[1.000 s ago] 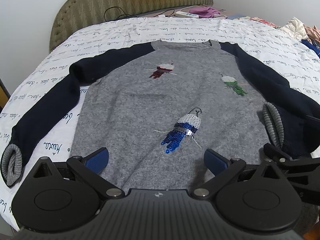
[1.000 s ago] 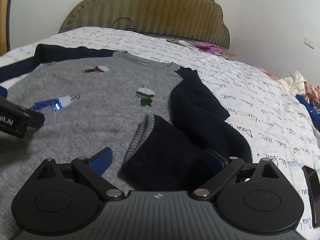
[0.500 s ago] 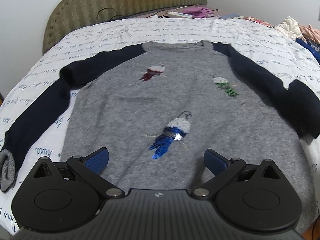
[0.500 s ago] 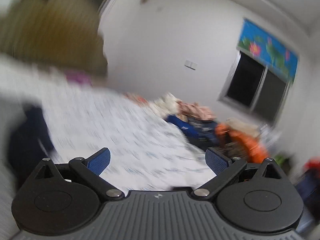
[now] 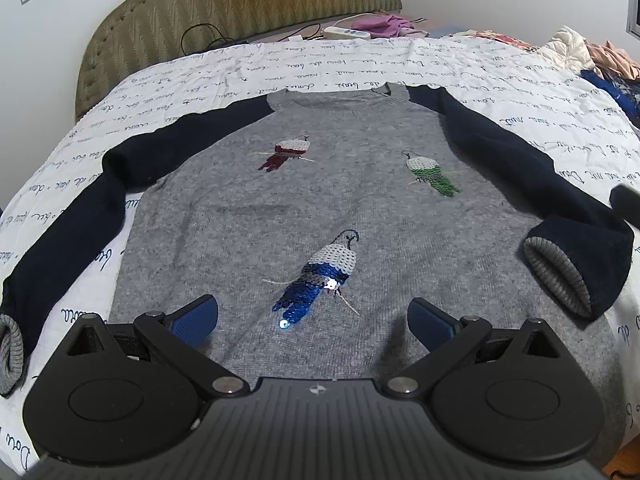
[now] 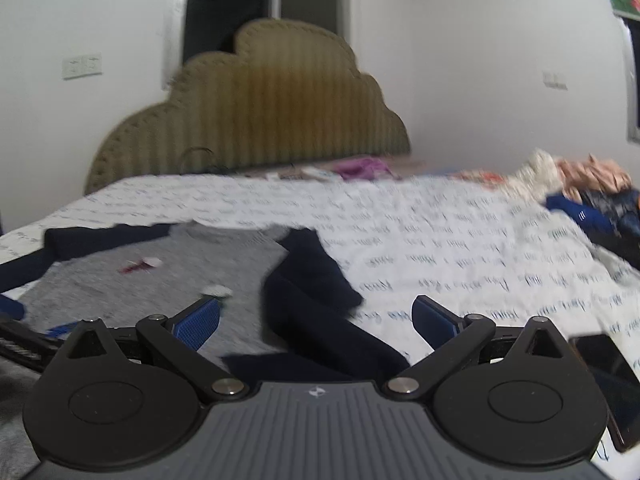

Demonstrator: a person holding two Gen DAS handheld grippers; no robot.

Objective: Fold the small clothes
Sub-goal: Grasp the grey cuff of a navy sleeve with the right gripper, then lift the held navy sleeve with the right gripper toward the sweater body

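Both grippers' fingers (image 5: 192, 318) spread, empty — sweater (image 5: 320, 208) hem hidden, left cuff (image 5: 9, 354) cut off.

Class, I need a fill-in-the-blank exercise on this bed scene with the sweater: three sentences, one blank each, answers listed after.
1. The gray sweater has sleeves coloured dark ____.
2. The sequin bird nearest the left tongs has a tail coloured ____.
3. The sweater lies on a white bedspread printed with handwritten ____.

Answers: navy; blue; script
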